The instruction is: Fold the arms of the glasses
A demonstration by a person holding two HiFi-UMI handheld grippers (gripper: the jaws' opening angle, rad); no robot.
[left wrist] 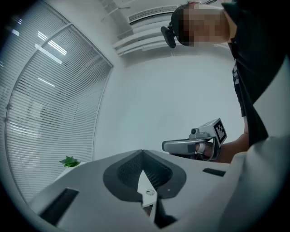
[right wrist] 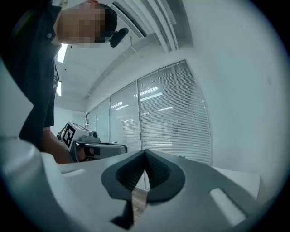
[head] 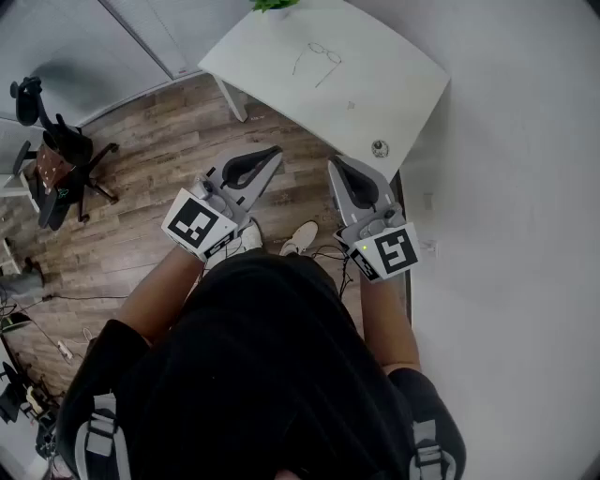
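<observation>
A pair of thin wire-frame glasses (head: 324, 52) lies on the white table (head: 394, 84), its arms spread open toward me. Both grippers are held level in front of my body, short of the table's near edge and well away from the glasses. My left gripper (head: 271, 153) is shut with nothing in it. My right gripper (head: 337, 166) is likewise shut and empty. In the left gripper view the closed jaws (left wrist: 142, 153) point past the right gripper (left wrist: 195, 145). The right gripper view shows its closed jaws (right wrist: 145, 153) and the left gripper (right wrist: 93, 146) beside them. Neither gripper view shows the glasses.
A small round object (head: 379, 147) sits near the table's near corner. A green plant (head: 272, 5) stands at the table's far edge. An office chair (head: 58, 164) stands on the wood floor (head: 150, 187) at the left. A white wall (head: 516, 234) runs along the right.
</observation>
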